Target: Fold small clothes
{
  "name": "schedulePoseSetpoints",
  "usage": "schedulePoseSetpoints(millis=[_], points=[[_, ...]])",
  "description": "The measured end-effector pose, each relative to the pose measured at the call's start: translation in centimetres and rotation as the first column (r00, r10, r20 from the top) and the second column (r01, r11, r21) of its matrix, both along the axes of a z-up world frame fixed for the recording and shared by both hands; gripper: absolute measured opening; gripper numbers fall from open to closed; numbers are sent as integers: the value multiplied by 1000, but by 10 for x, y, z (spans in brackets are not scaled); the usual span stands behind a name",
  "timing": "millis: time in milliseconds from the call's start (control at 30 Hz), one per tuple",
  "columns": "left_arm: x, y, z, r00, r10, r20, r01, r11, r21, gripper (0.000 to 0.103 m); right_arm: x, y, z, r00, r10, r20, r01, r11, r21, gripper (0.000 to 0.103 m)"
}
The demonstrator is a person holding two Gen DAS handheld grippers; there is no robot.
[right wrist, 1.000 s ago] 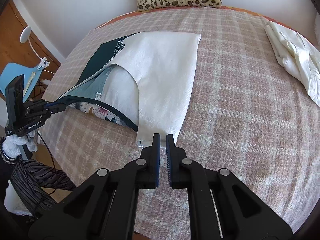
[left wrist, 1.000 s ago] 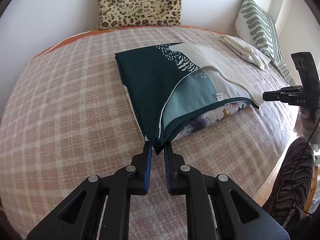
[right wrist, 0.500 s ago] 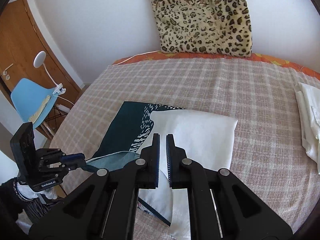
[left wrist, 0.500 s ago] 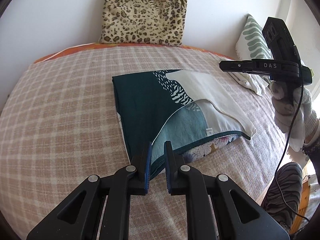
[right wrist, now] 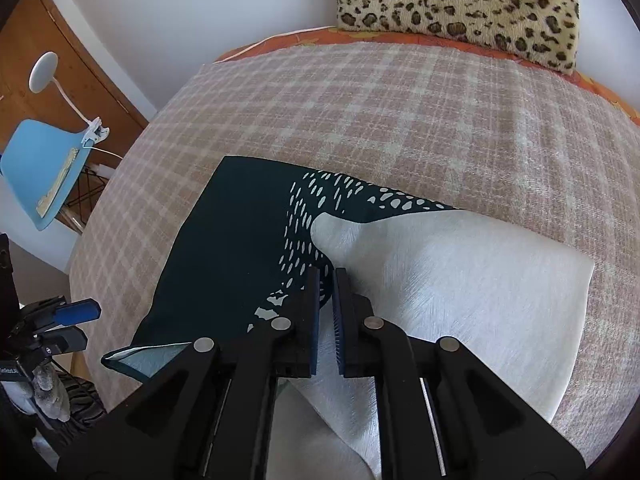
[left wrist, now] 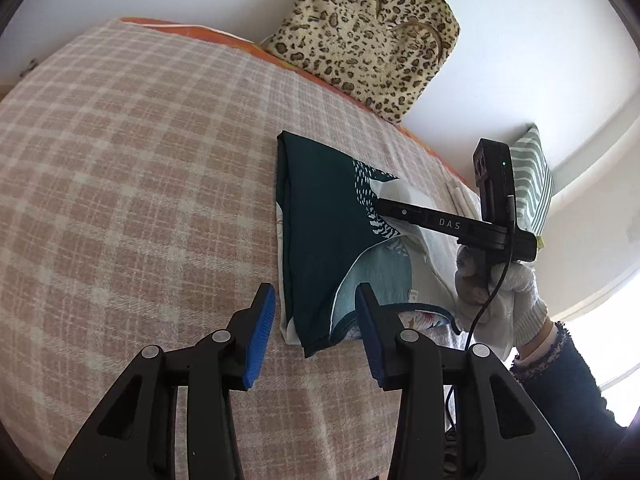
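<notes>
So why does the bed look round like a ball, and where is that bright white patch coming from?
Left wrist view: the fisheye lens bows the checked blanket into a dome; the lower right corner is blown out white, likely daylight from a window, though none is visible. Right wrist view: same curving, dark corners from the lens rim, and a soft sheen on the folded garment.

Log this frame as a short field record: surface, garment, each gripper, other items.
surface: plaid blanket
garment: folded garment, dark green and white, lying flat
left gripper: open, near corner of garment between the jaws, not clamped
right gripper: jaws nearly together over garment, contact unclear
other: leopard cushion at wall, striped pillow, white cloth
</notes>
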State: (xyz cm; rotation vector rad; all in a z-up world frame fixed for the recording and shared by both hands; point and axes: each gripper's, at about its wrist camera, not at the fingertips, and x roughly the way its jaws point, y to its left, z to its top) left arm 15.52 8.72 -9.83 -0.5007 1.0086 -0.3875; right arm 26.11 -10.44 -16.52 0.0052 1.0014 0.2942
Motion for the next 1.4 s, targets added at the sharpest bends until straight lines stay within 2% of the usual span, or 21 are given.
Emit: schedulePoseSetpoints(millis=[133, 200, 233, 267, 333, 367, 533, 667, 833, 1133, 1267, 1400], points=[[2, 7, -11, 996, 40, -78, -50, 991, -122, 41, 0, -3, 3, 1000, -5, -3, 6, 999, 53, 7], [1, 8, -13, 995, 51, -90, -63, 989, -131, 42, -8, -8, 12, 1000, -1, 12, 0, 996, 93, 8], [1, 8, -14, 994, 55, -92, -66, 990, -126, 44, -13, -11, 17, 1000, -4, 21, 2, 995, 102, 15], [1, 8, -15, 994, 57, -96, -70, 989, -128, 45, -17, -15, 22, 999, -11, 31, 7, 994, 109, 27], [2, 9, -21, 991, 59, -121, -76, 986, -146, 49, -28, -26, 33, 998, -31, 62, 23, 992, 125, 46], [2, 8, -25, 988, 62, -140, -82, 986, -147, 49, -33, -33, 37, 996, -43, 73, 33, 991, 132, 50], [3, 1, -41, 977, 44, -208, -79, 984, -162, 49, -49, -81, 44, 987, -143, 74, 127, 974, 188, 54], [3, -4, -39, 980, 37, -198, -68, 986, -152, 51, -55, -123, 38, 972, -233, 41, 213, 938, 274, 57], [5, -2, -42, 976, 55, -211, -97, 977, -191, 55, -53, -151, 24, 960, -280, -1, 265, 905, 333, 58], [4, -6, -45, 971, 50, -235, -109, 963, -245, 55, -40, -167, 4, 954, -297, -42, 290, 878, 380, 59], [9, -9, -44, 972, 47, -231, -106, 962, -250, 55, -33, -171, 1, 957, -288, -40, 276, 858, 433, 65], [14, -15, -41, 977, 42, -210, -92, 968, -234, 53, -27, -171, -1, 963, -269, -31, 252, 848, 467, 65]])
